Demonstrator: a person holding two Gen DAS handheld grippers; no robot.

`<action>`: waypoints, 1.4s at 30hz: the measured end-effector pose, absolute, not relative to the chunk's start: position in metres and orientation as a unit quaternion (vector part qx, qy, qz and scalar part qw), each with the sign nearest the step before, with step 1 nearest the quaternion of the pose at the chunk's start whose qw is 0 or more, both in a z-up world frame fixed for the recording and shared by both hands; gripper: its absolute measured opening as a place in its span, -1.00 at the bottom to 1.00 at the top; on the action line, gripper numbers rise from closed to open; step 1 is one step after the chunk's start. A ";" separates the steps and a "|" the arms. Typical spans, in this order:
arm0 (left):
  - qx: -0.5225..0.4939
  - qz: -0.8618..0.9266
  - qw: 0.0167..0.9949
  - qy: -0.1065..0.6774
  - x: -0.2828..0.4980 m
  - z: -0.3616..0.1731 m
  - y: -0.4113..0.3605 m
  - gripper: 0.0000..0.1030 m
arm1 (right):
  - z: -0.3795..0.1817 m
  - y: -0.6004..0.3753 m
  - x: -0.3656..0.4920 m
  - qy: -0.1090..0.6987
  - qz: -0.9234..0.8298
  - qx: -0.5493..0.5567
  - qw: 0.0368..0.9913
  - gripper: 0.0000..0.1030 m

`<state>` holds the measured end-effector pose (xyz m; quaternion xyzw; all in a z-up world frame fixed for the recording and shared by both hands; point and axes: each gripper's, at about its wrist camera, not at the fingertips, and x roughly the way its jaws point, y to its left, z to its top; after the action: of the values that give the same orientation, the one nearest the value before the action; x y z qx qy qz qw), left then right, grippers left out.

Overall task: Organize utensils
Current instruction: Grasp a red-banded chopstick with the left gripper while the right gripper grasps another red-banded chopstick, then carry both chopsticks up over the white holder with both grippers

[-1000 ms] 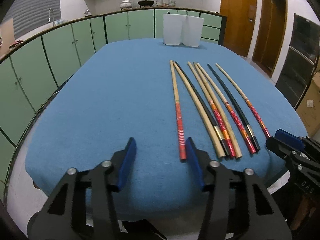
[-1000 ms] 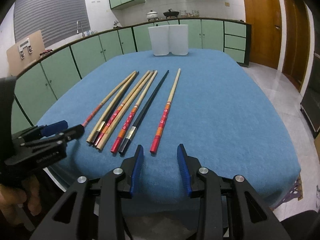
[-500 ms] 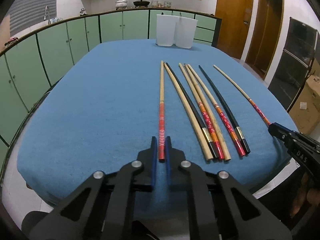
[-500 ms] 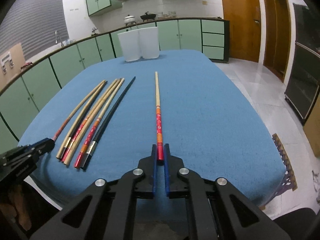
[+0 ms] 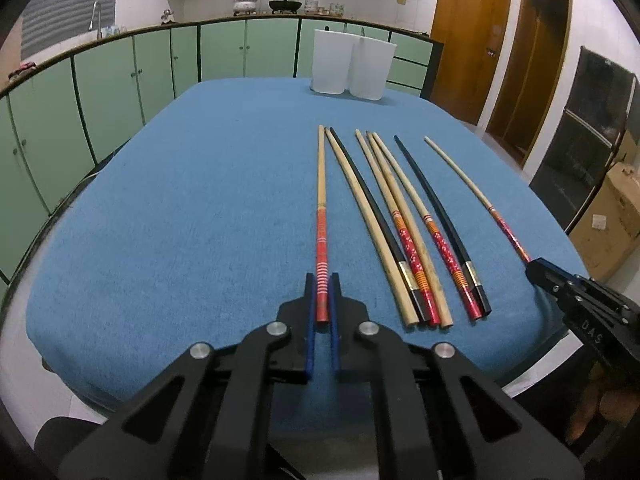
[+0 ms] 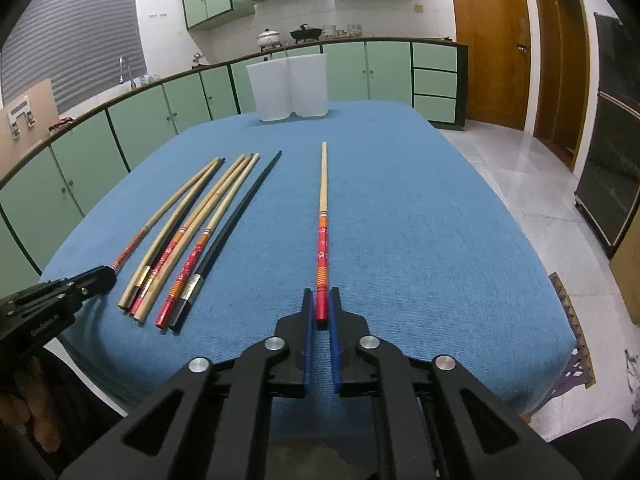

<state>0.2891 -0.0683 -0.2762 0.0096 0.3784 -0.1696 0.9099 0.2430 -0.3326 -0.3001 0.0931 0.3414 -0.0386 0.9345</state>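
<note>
Blue cloth covers the table, and eight chopsticks are laid out on it. The left gripper is clamped on the red handle end of a red-banded chopstick at the left edge of the row. The right gripper is clenched on the red end of a flower-patterned chopstick, which is set apart to the right of the others. Both gripped sticks lie flat on the cloth, pointing toward the far end of the table. Six remaining chopsticks are left between the two grippers, near the front edge. Two white containers are seen touching each other at the far end of the table.
</note>
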 end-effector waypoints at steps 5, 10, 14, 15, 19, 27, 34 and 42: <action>-0.009 -0.167 0.914 0.370 0.285 -0.259 -0.060 -0.91 | -0.285 -0.333 0.237 0.327 -0.036 0.098 0.939 -0.88; -0.030 -0.162 0.921 0.353 0.279 -0.229 -0.049 -0.90 | -0.261 -0.336 0.230 0.306 -0.034 0.099 0.946 -0.88; -0.032 -0.164 0.928 0.333 0.276 -0.202 -0.044 -0.90 | -0.231 -0.339 0.226 0.282 -0.032 0.097 0.954 -0.88; -0.031 -0.165 0.930 0.326 0.277 -0.193 -0.043 -0.90 | -0.225 -0.339 0.225 0.277 -0.031 0.096 0.956 -0.88; -0.025 -0.170 0.936 0.308 0.279 -0.169 -0.040 -0.90 | -0.195 -0.340 0.227 0.255 -0.025 0.089 0.963 -0.88; -0.014 -0.185 0.940 0.287 0.294 -0.134 -0.040 -0.90 | -0.141 -0.346 0.249 0.235 -0.004 0.066 0.970 -0.89; -0.003 -0.211 0.934 0.288 0.324 -0.105 -0.047 -0.90 | -0.110 -0.346 0.287 0.252 0.016 0.036 0.967 -0.89; 0.016 -0.228 0.930 0.289 0.354 -0.087 -0.061 -0.90 | -0.090 -0.349 0.328 0.276 0.033 0.024 0.960 -0.89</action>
<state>0.3536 -0.0606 -0.0870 0.0158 0.2886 -0.2277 0.9299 0.3276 -0.3486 -0.0903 0.0238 0.2763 0.0334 0.9602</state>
